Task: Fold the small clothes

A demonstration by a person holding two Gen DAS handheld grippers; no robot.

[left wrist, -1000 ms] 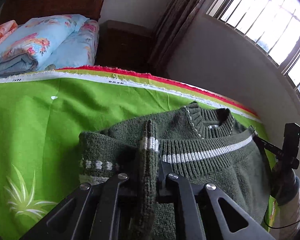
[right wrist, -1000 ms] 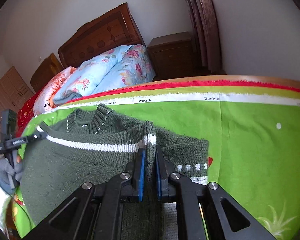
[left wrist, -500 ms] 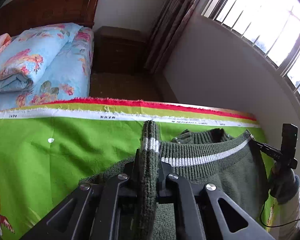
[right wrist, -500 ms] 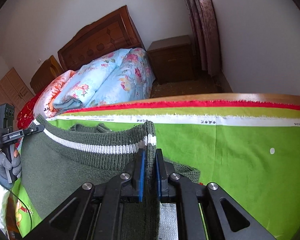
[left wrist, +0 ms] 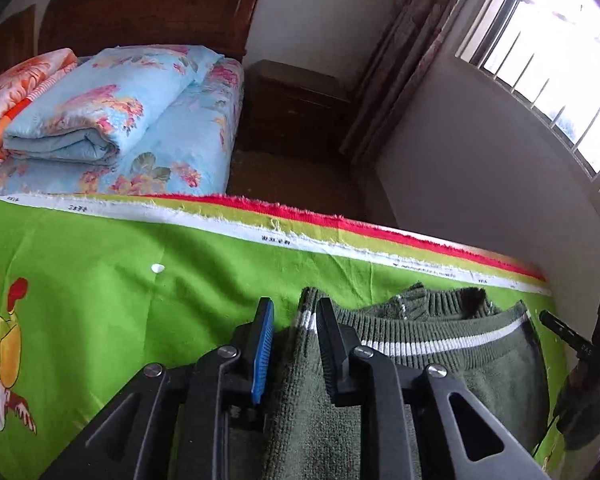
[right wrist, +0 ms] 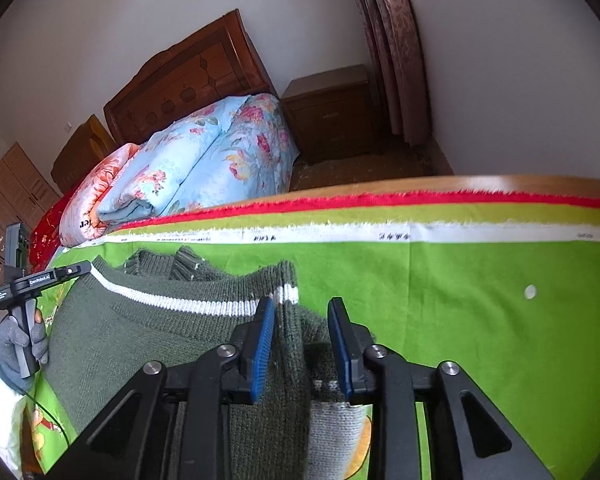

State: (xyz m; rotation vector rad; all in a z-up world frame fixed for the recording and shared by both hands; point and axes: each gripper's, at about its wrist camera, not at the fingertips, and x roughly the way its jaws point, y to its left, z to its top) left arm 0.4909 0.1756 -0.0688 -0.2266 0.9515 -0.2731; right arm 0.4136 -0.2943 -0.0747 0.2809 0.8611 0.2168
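Sweater (left wrist: 440, 364): on the green cloth (left wrist: 100, 280), hem folded up near collar.
Left tongs (left wrist: 294, 322): spread around hem.
Right tongs (right wrist: 302, 318): spread likewise.
Advice: we withdraw straight back, leaving the fold flat.

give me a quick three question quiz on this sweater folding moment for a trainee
1. True or false: both the left gripper and the right gripper have their fingers spread apart.
2. Multiple choice: the folded hem of the green sweater lies (a) short of the collar, (b) hanging off the table, (c) on the bed.
3. Fill in: the sweater rests on a bright ____ cloth.

Key:
1. True; a ridge of knit stands in each gap, unpinched.
2. a; the collar peeks out beyond the white stripe.
3. green
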